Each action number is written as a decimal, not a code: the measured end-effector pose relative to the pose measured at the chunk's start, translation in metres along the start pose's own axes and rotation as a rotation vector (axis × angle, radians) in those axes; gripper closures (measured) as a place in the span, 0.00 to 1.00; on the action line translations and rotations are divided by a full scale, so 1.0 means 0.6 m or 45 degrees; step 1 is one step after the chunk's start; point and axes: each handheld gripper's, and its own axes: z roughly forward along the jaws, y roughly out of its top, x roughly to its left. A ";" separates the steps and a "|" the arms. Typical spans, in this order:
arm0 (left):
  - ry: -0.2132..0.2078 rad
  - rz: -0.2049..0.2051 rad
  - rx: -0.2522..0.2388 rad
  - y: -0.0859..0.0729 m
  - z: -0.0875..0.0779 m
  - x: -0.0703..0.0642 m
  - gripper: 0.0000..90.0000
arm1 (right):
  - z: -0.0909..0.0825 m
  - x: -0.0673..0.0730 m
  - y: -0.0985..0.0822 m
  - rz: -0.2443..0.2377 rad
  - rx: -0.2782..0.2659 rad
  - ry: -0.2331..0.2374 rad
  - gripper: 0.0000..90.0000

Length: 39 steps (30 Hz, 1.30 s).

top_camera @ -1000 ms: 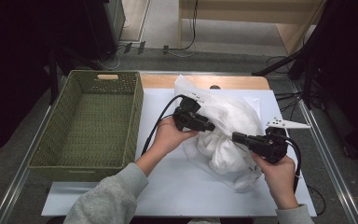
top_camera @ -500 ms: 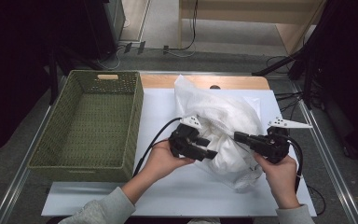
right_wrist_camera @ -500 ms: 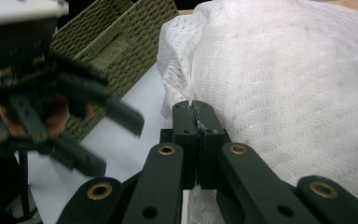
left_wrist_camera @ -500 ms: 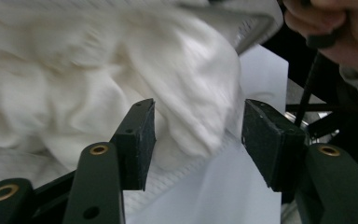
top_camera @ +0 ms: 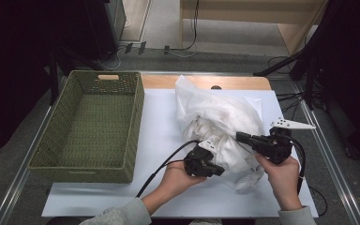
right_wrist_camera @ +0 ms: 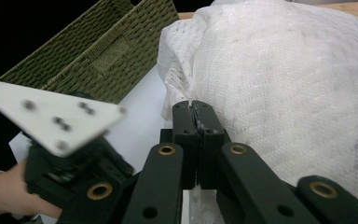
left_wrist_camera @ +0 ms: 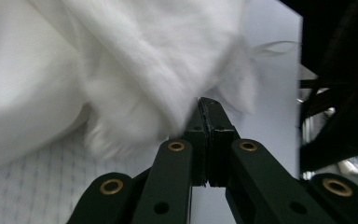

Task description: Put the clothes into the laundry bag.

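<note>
Thin white bag [top_camera: 218, 126] of crinkled, faintly textured plastic, olive basket [top_camera: 89, 124] of rough woven fibre, table [top_camera: 161, 117] covered in smooth matt white sheet, far edge bare wood, grippers' jaws matt black plastic with brass-coloured rivets

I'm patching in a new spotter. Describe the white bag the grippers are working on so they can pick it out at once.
Start at the white sheet covering the table, with a green woven basket at its left. Right of the basket lies the bag, a crumpled white bundle of thin see-through plastic between the left gripper and right gripper. It alone is soft and shapeless.
</note>
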 end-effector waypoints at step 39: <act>0.321 -0.159 -0.161 0.170 0.003 0.169 0.96 | 0.025 -0.012 -0.013 -0.040 0.084 -0.067 1.00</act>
